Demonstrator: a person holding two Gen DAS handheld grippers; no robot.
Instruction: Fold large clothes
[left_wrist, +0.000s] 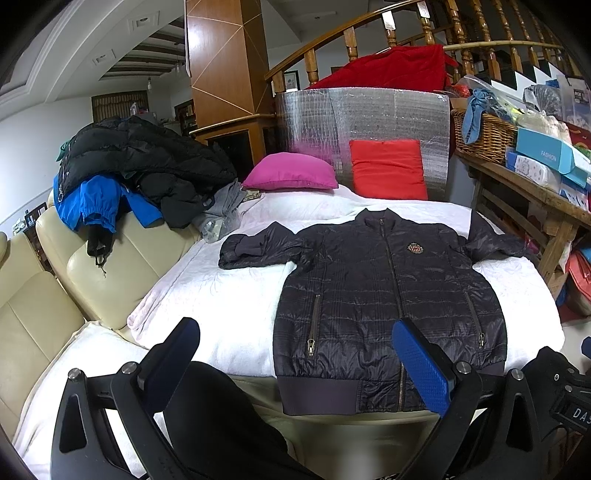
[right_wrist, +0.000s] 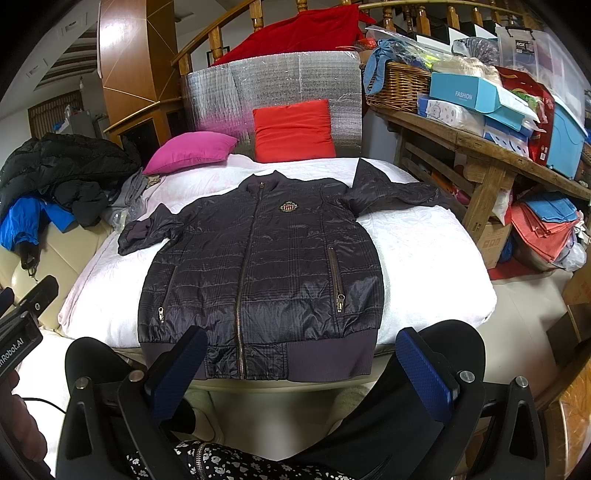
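The left gripper (left_wrist: 301, 354) hangs above the near edge of the bed with its blue-padded fingers (left_wrist: 421, 365) spread wide and nothing between them. The right gripper (right_wrist: 301, 363) hovers likewise, its fingers (right_wrist: 424, 373) apart and empty, just short of the jacket's ribbed hem. The dark quilted jacket (left_wrist: 388, 291) lies flat, front up and zipped, on the white bedspread (left_wrist: 229, 306), collar pointing away, hem draped over the near edge. Both sleeves stretch outward, each bent and rumpled. A crest badge (left_wrist: 413, 248) sits on the chest. Beyond the collar, a magenta pillow (left_wrist: 291, 171) and a red pillow (left_wrist: 388, 168) rest against a silver foil panel (left_wrist: 332, 118). Left of the bed, a heap of black and blue coats (left_wrist: 129, 173) tops a cream sofa (left_wrist: 92, 266). On the right stands a cluttered wooden counter (right_wrist: 480, 144).
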